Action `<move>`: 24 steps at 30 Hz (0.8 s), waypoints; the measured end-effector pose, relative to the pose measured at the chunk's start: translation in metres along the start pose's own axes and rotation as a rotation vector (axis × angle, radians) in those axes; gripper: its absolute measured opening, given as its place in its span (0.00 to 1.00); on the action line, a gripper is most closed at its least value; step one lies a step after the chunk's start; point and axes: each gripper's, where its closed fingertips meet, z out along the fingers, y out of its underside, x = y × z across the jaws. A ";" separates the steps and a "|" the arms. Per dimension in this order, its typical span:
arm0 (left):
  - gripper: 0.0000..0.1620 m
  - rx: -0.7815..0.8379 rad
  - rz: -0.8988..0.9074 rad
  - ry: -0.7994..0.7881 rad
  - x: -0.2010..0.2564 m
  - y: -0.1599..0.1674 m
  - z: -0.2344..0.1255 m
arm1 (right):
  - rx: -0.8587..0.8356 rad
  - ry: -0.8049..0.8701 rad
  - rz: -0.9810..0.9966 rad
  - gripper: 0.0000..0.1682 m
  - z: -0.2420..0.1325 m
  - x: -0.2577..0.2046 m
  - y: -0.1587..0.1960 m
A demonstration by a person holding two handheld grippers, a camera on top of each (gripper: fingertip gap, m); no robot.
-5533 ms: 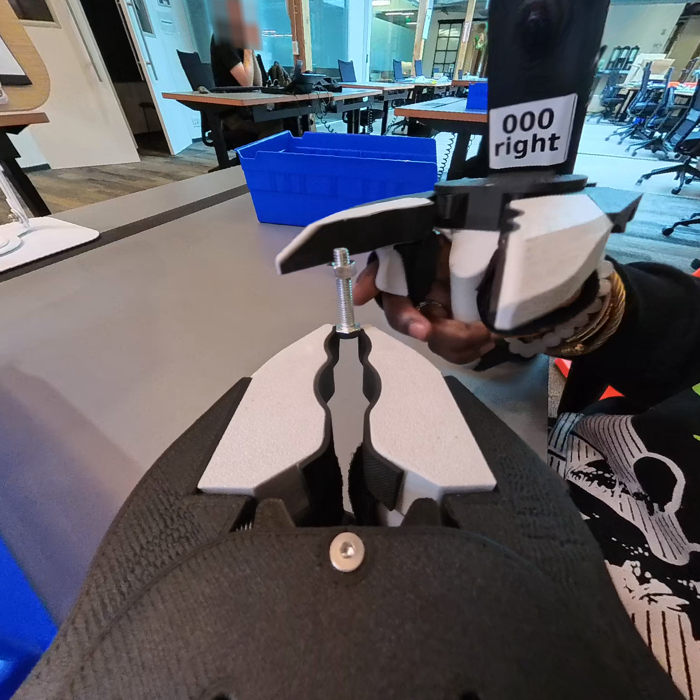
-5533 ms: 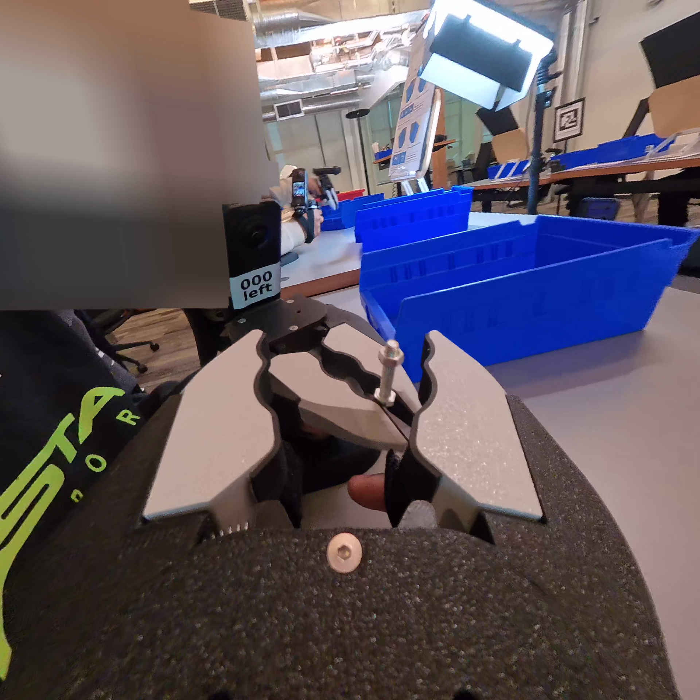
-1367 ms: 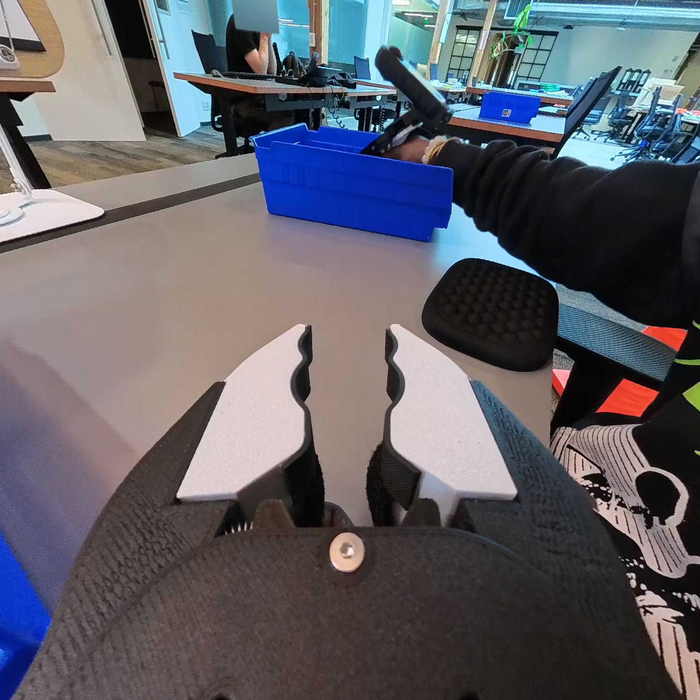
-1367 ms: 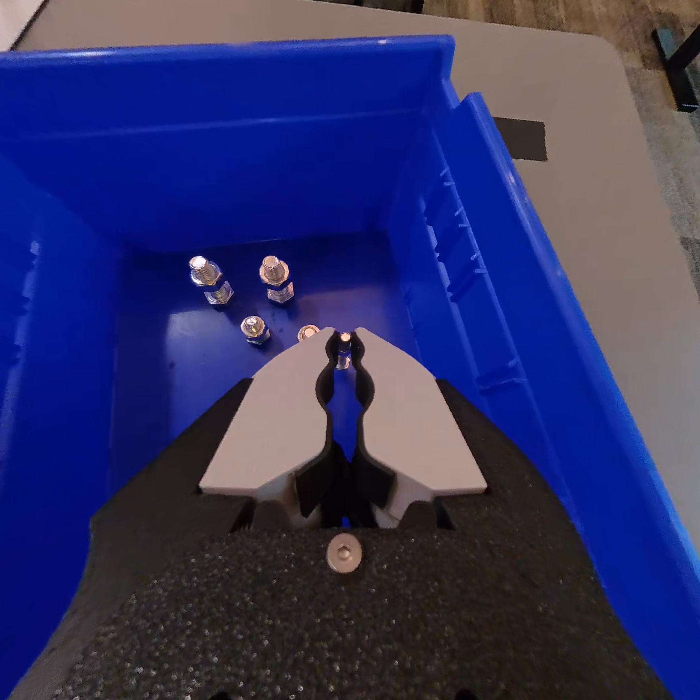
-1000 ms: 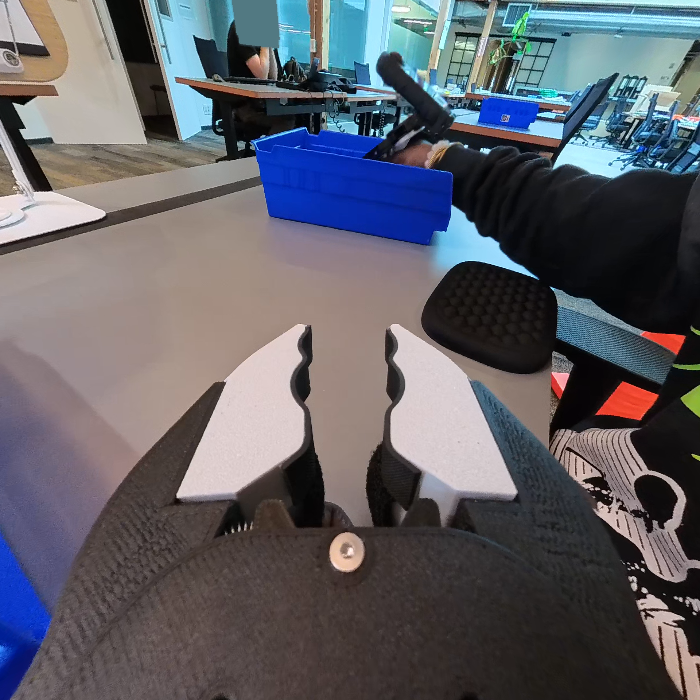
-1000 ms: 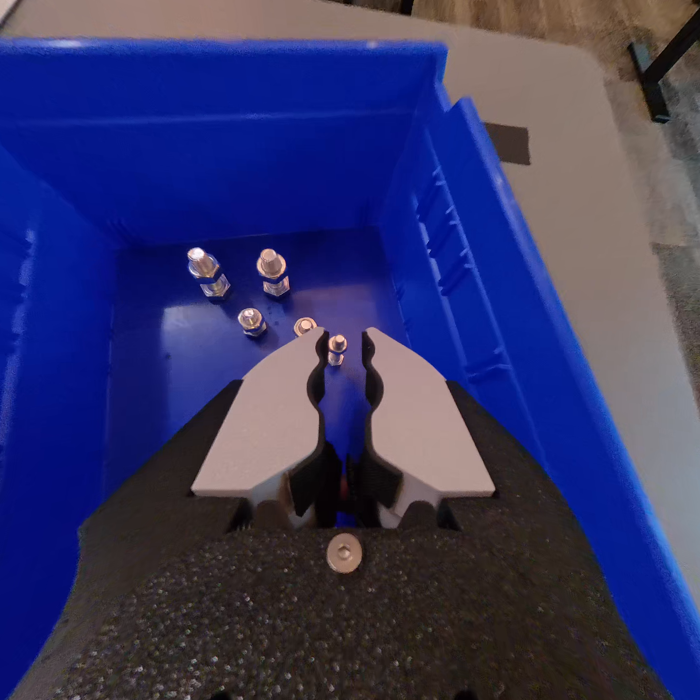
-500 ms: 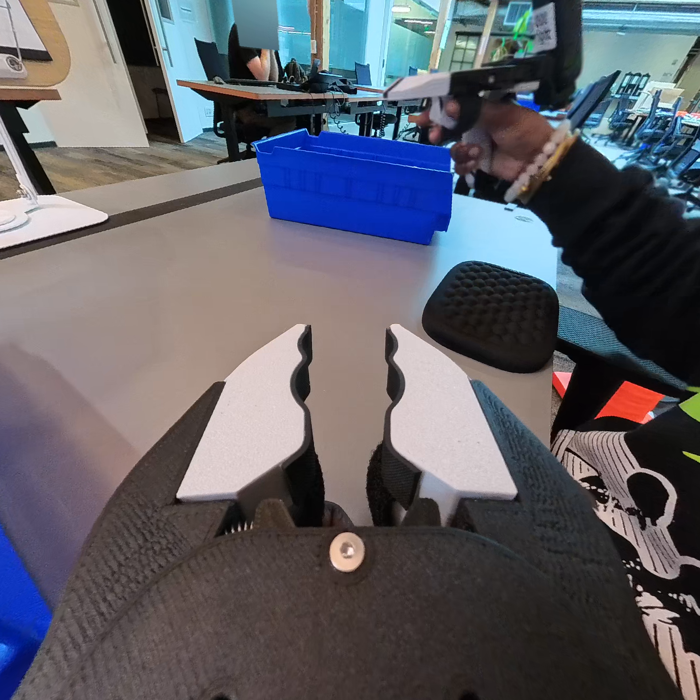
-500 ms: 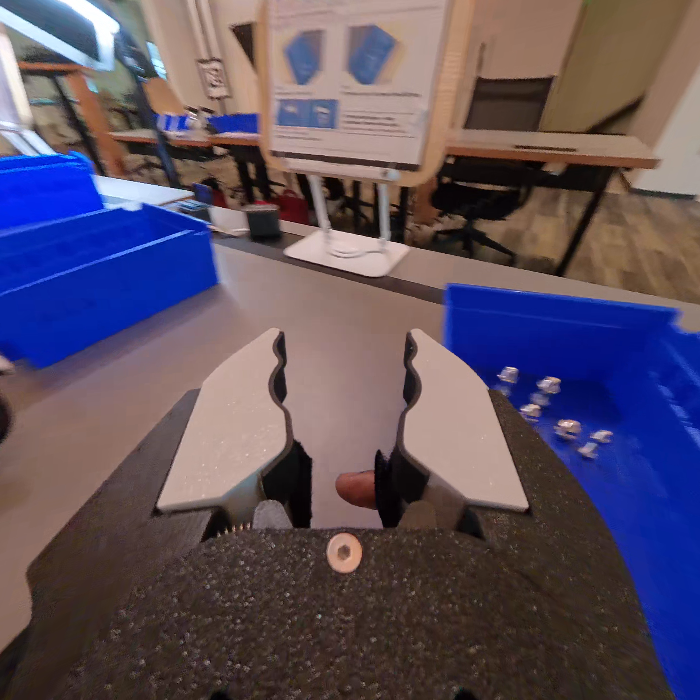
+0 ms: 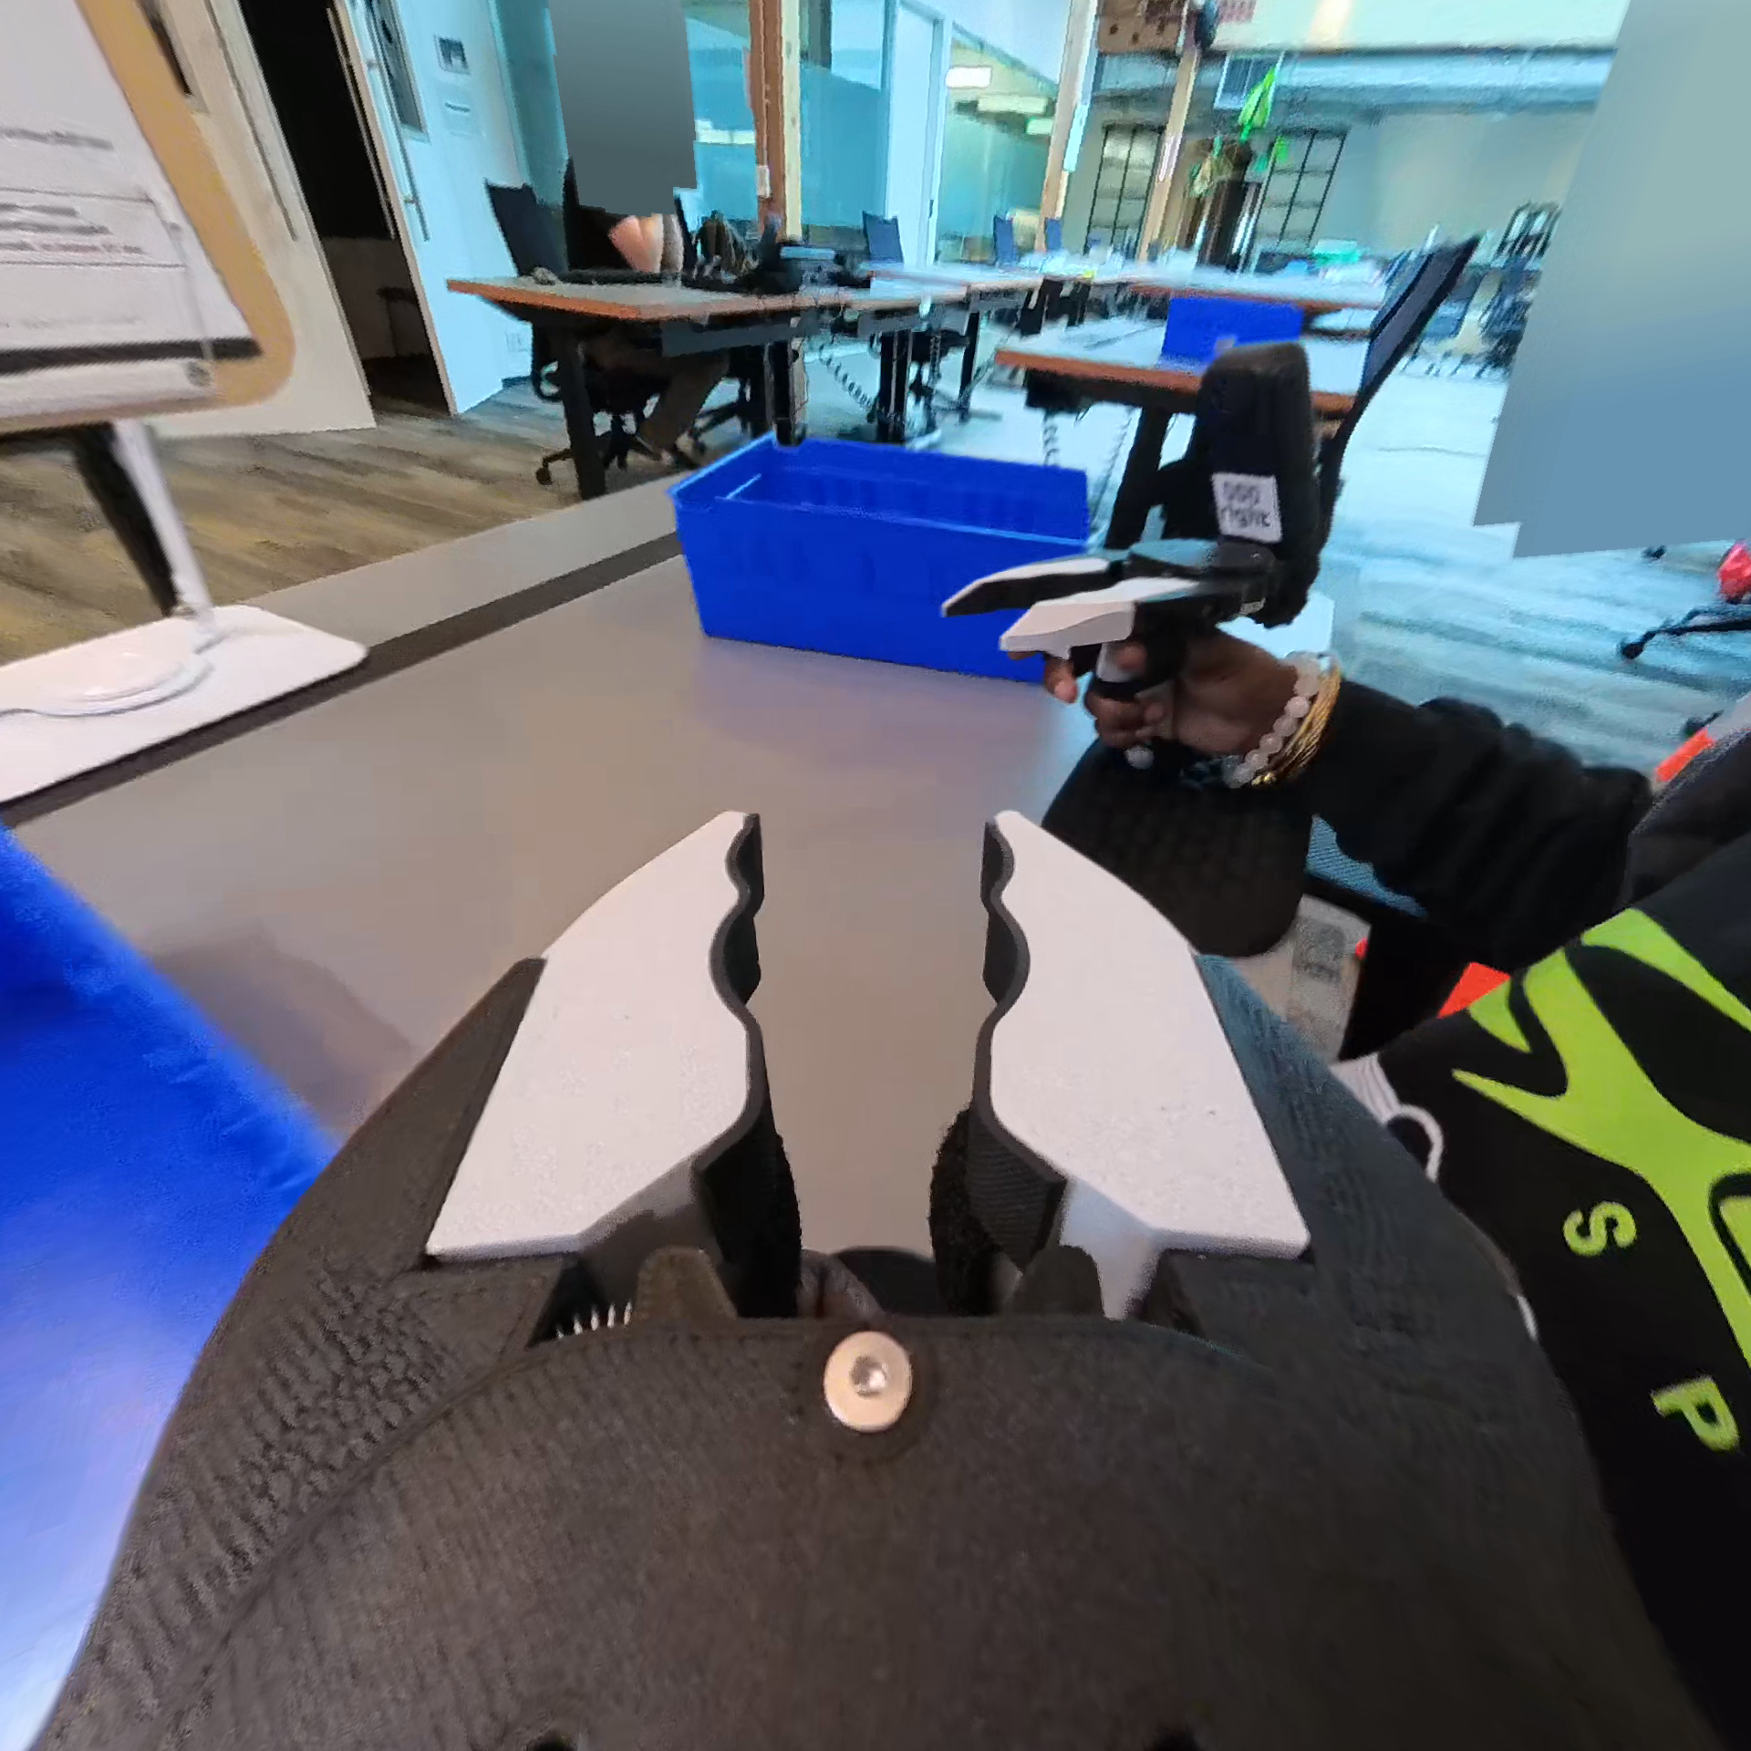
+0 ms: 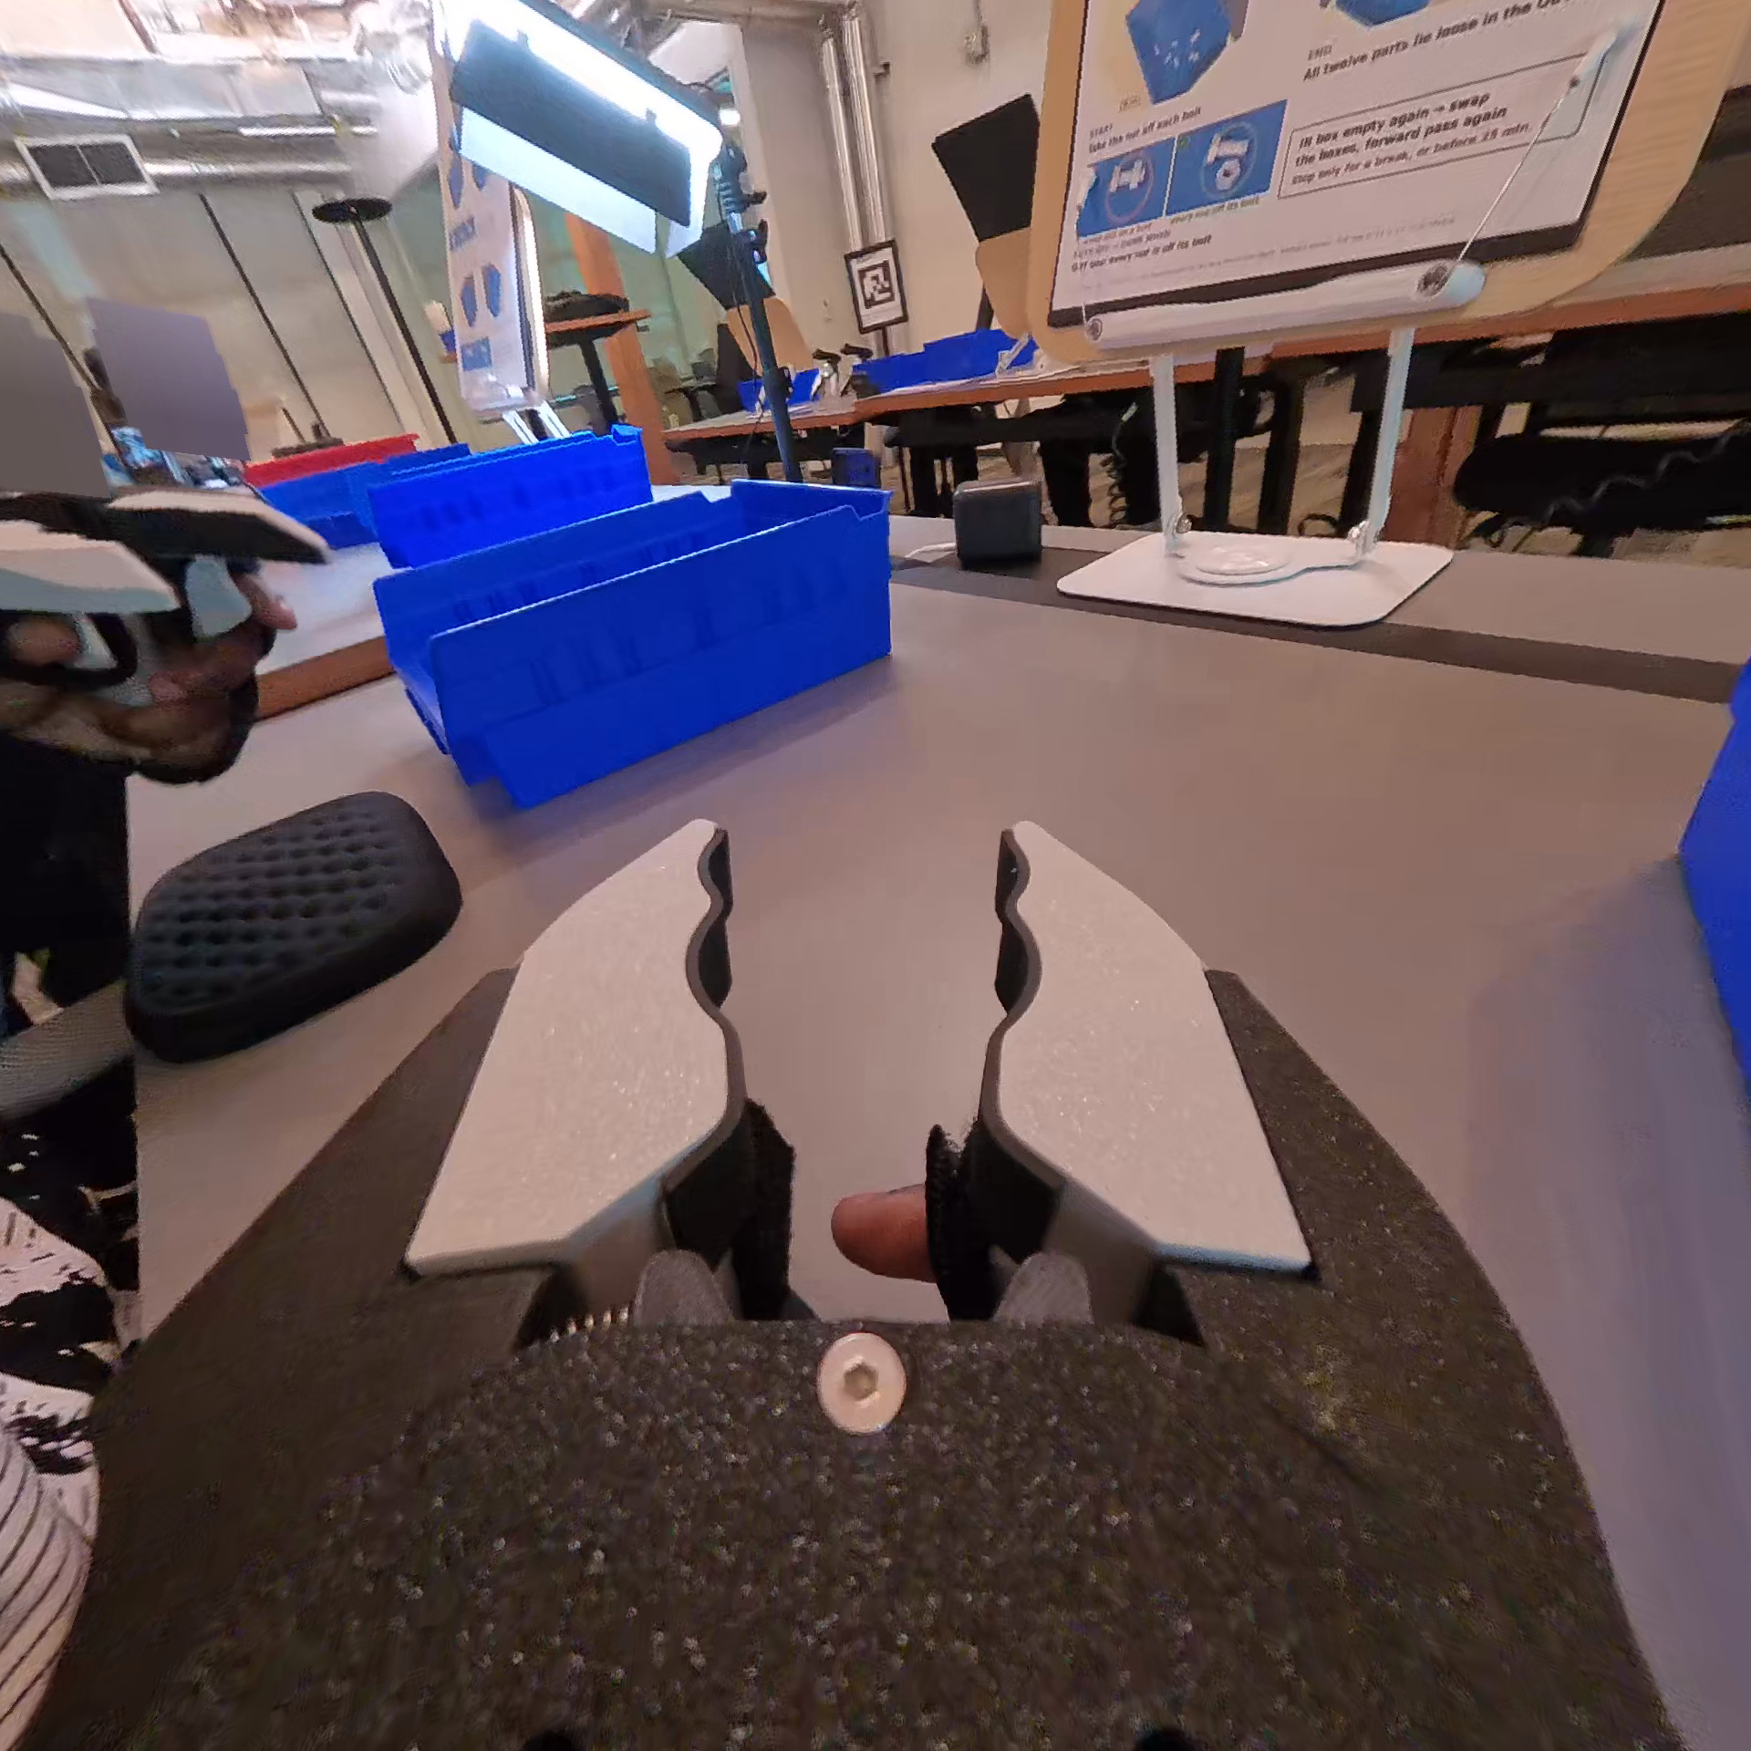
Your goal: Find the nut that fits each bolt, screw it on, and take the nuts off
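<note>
Right wrist view: empty parted right tool [image 10: 862, 853], blue bin [image 10: 654, 635] well ahead-left.

A grey counter [image 10: 1232, 805] is seen; a blue bin [image 10: 663, 625], a black pad [image 10: 284, 910] and a white stand base [image 10: 1260, 568] are carried on it.

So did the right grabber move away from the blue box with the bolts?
Yes. The right gripper has come back from inside the far blue bin and now hovers open, beside the bin, over the table's near edge.
</note>
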 end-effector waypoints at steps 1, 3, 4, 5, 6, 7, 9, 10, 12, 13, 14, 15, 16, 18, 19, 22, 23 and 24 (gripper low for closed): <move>0.28 -0.037 0.013 -0.017 -0.009 -0.003 -0.009 | -0.001 -0.009 0.017 0.32 0.000 0.000 0.001; 0.30 -0.128 0.043 -0.081 -0.035 -0.006 -0.027 | -0.006 -0.019 0.033 0.33 0.001 0.000 0.003; 0.30 -0.175 0.051 -0.126 -0.052 -0.008 -0.038 | -0.009 -0.019 0.027 0.33 0.001 -0.001 0.004; 0.31 -0.222 0.050 -0.166 -0.068 -0.010 -0.047 | -0.013 -0.020 0.015 0.33 0.001 -0.002 0.005; 0.31 -0.278 0.040 -0.196 -0.083 -0.010 -0.057 | -0.020 -0.023 0.004 0.33 0.002 -0.003 0.006; 0.31 -0.352 0.018 -0.223 -0.098 -0.006 -0.067 | -0.030 -0.027 -0.004 0.33 0.003 -0.005 0.007; 0.31 -0.528 -0.049 -0.279 -0.128 0.009 -0.086 | -0.049 -0.039 -0.010 0.33 0.004 -0.007 0.010; 0.31 -0.620 -0.077 -0.304 -0.142 0.019 -0.095 | -0.055 -0.046 -0.011 0.33 0.005 -0.008 0.011; 0.30 -0.748 -0.125 -0.362 -0.169 0.036 -0.104 | -0.054 -0.049 -0.014 0.33 0.005 -0.008 0.011; 0.28 -0.790 -0.140 -0.366 -0.177 0.044 -0.103 | -0.049 -0.048 -0.016 0.33 0.004 -0.008 0.010; 0.27 -0.840 -0.139 -0.345 -0.182 0.054 -0.100 | -0.044 -0.048 -0.014 0.33 0.004 -0.008 0.010; 0.27 -0.897 -0.129 -0.321 -0.186 0.066 -0.098 | -0.040 -0.049 -0.008 0.33 0.004 -0.008 0.009; 0.27 -0.952 -0.117 -0.311 -0.191 0.076 -0.096 | -0.036 -0.050 0.000 0.33 0.003 -0.007 0.009; 0.22 -1.044 -0.077 -0.310 -0.204 0.092 -0.092 | -0.027 -0.056 0.013 0.32 0.002 -0.007 0.008; 0.19 -1.080 -0.046 -0.312 -0.211 0.098 -0.090 | -0.021 -0.059 0.017 0.32 0.002 -0.007 0.007; 0.14 -1.169 -0.030 -0.293 -0.227 0.112 -0.086 | -0.013 -0.059 0.025 0.31 0.001 -0.006 0.006; 0.14 -1.188 -0.034 -0.287 -0.232 0.116 -0.084 | -0.013 -0.059 0.027 0.31 0.001 -0.006 0.006; 0.14 -1.201 -0.043 -0.283 -0.236 0.118 -0.083 | -0.014 -0.059 0.026 0.31 0.001 -0.006 0.006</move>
